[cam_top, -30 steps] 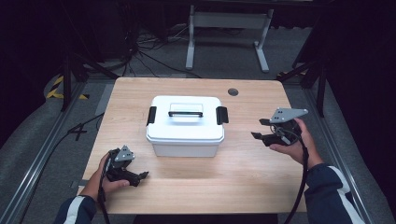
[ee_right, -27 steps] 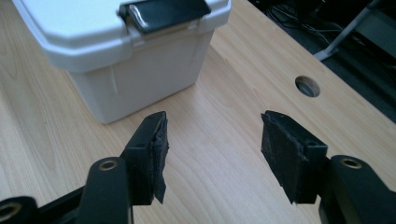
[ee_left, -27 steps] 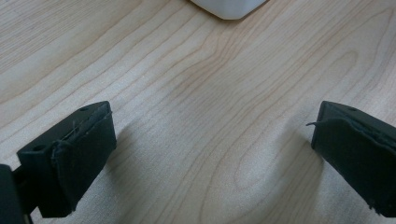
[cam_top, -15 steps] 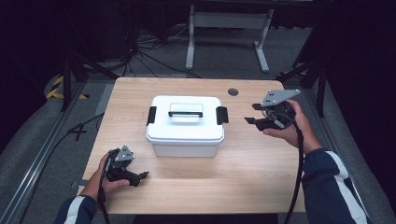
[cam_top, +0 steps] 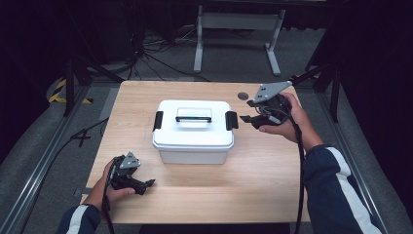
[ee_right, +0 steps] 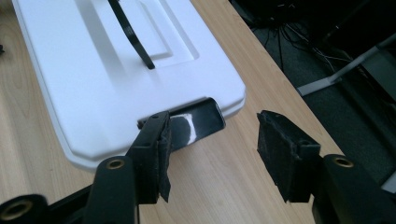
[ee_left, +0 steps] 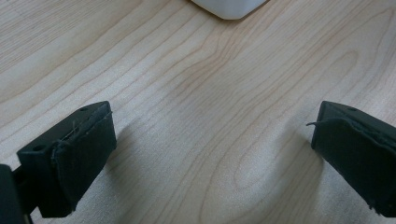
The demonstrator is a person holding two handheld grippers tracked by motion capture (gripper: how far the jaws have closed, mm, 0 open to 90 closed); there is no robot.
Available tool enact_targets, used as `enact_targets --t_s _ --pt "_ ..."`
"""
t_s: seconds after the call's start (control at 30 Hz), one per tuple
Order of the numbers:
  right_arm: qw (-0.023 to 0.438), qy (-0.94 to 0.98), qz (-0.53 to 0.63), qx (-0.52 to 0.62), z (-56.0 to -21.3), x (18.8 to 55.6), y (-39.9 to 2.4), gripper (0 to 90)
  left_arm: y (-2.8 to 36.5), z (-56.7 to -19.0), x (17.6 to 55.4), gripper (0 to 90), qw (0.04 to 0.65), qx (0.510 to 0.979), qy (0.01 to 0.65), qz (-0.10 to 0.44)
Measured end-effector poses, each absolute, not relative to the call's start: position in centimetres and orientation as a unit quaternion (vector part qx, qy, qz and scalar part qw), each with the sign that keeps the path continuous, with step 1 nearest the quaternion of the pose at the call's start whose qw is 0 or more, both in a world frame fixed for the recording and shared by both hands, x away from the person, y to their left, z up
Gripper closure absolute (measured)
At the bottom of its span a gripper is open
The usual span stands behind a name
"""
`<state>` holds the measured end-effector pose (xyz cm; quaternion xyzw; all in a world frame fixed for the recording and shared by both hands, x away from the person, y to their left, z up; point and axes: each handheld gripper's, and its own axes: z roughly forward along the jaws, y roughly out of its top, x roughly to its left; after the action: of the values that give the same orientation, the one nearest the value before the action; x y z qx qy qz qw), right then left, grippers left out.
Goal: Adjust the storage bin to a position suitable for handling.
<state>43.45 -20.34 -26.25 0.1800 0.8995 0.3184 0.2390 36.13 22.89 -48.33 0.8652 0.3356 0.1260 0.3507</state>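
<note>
High view: fixed above the person's edge of the table, looking forward and down; whole top in frame, floor and stands beyond the far edge. Left gripper view: rides low near the table's near left corner, aimed across bare wood, very close; a corner of the white box clips its top edge. Right gripper view: held above the right edge, looking along the box lid at close range, black latch just ahead. All three share the box and the tabletop.
</note>
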Motion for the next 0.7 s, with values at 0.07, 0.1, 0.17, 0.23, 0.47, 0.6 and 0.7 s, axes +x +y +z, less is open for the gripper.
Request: enact_targets --t_s 0.07,0.1,0.17,0.23,0.47,0.6,0.7 --pt "0.236 0.903 0.315 0.171 -26.2 43.6 -19.6 45.5 22.9 -48.3 36.1 0.4 0.351 0.865 0.336 0.126" --pt "0.235 0.904 0.313 0.169 -26.2 43.7 -19.4 45.5 22.9 -48.3 36.1 0.4 0.351 0.865 0.335 0.126" --pt "0.232 0.908 0.310 0.161 -26.2 43.8 -18.8 45.5 22.9 -48.3 36.1 0.4 0.350 0.865 0.335 0.126" --pt "0.229 0.911 0.305 0.154 -26.2 43.8 -18.1 45.5 22.9 -48.3 36.1 0.4 0.350 0.866 0.334 0.127" --pt "0.220 0.919 0.298 0.135 -26.3 43.9 -16.6 45.5 23.0 -48.3 35.9 0.5 0.348 0.865 0.338 0.127" --pt "0.213 0.925 0.290 0.120 -26.3 44.1 -15.7 45.9 23.1 -48.3 35.5 0.6 0.349 0.862 0.344 0.129" --pt "0.209 0.930 0.284 0.102 -26.4 44.4 -14.6 46.4 23.5 -48.3 35.1 0.6 0.346 0.862 0.348 0.130"
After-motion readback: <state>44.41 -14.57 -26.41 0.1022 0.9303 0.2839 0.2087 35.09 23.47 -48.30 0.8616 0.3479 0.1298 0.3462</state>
